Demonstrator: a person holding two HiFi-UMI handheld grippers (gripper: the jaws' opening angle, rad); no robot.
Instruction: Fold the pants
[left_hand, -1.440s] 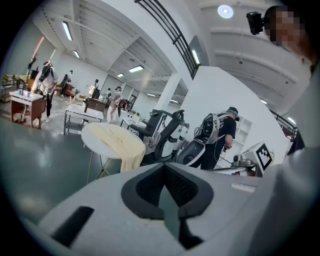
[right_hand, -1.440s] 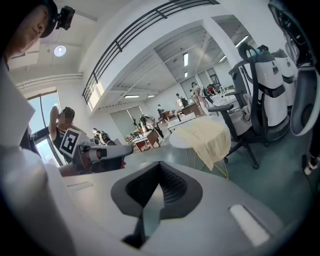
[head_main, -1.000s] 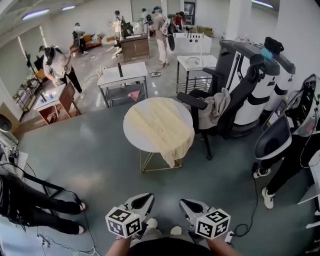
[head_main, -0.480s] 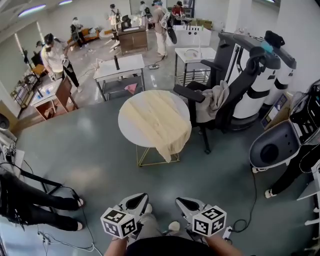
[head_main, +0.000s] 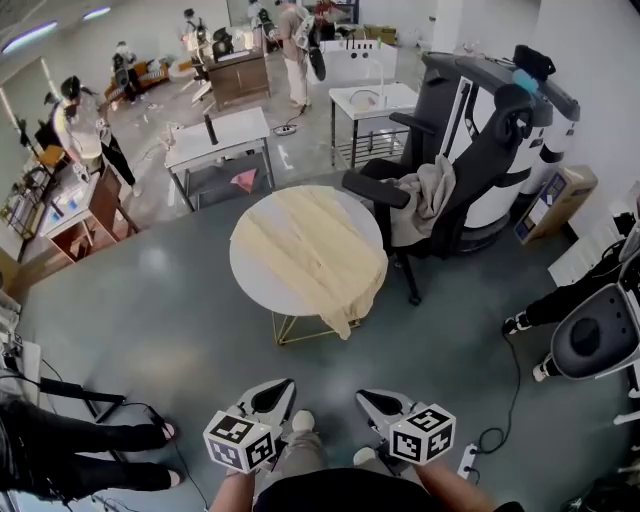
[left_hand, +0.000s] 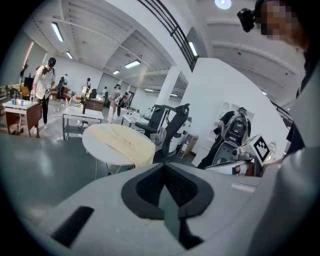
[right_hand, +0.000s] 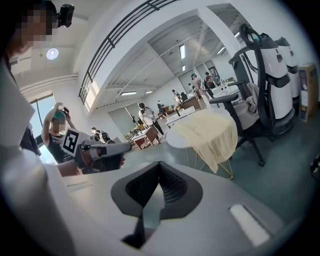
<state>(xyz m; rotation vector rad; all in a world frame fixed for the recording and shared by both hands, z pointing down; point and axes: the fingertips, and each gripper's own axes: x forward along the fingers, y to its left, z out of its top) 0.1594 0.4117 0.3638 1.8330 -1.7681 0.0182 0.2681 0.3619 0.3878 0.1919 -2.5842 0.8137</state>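
Observation:
Pale yellow pants (head_main: 318, 250) lie spread over a round white table (head_main: 256, 280), one end hanging off its near right edge. The pants (left_hand: 125, 142) and table show again in the left gripper view, and the pants (right_hand: 210, 132) in the right gripper view. My left gripper (head_main: 283, 388) and right gripper (head_main: 365, 399) are held side by side low in the head view, well short of the table, both shut with nothing in them. Their jaws point toward the table.
A black office chair (head_main: 450, 190) with a grey cloth on it stands right of the table. White robot bodies (head_main: 540, 130) stand behind it. A cable and power strip (head_main: 470, 458) lie on the floor at right. Desks and several people fill the back.
The table with the pants has come closer and lower in the head view. Both grippers kept their place at the bottom of that view, still shut.

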